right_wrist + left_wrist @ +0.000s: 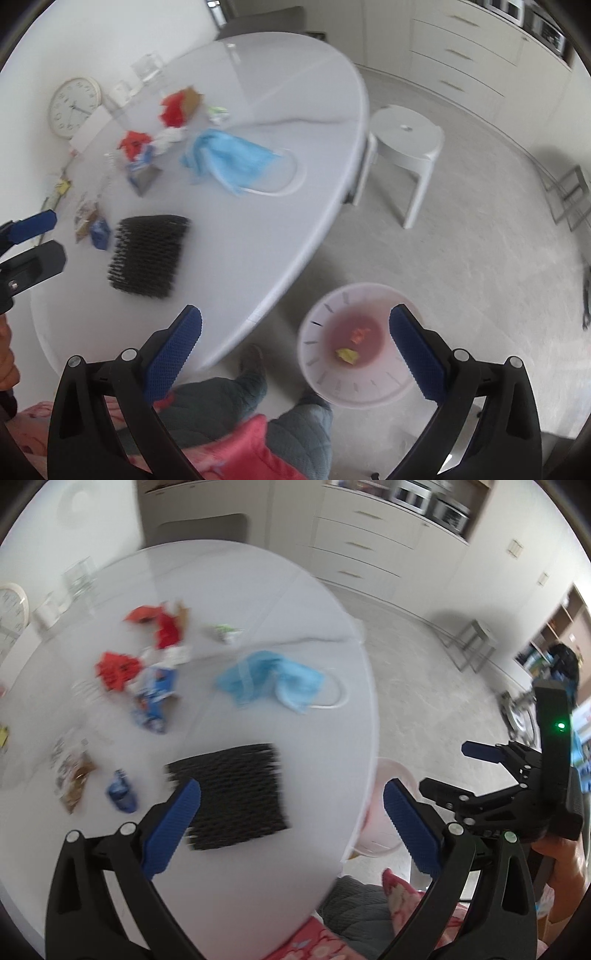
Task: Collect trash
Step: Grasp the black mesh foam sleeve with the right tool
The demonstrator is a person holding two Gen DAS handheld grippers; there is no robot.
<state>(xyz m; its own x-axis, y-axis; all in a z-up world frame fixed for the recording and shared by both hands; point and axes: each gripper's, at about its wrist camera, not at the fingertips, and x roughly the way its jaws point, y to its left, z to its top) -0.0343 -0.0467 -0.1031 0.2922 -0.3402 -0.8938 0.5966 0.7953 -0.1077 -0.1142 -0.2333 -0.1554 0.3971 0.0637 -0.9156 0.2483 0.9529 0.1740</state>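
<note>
Trash bin (364,343) on floor holds yellow, orange scraps; left gripper (291,827), right gripper (295,352) agape, empty.

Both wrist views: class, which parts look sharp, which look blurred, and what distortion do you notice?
Left wrist view: the hand-held gripper's blue ribbed pads are sharp, the black mesh mat smeared. Right wrist view: the pale plastic bin blurs; the fisheye bows the white round table's edge.

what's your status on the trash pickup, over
Left gripper and right gripper open, empty. Two scraps in bin; blue mask, wrappers, black mesh pad on table. Nothing blocking.
</note>
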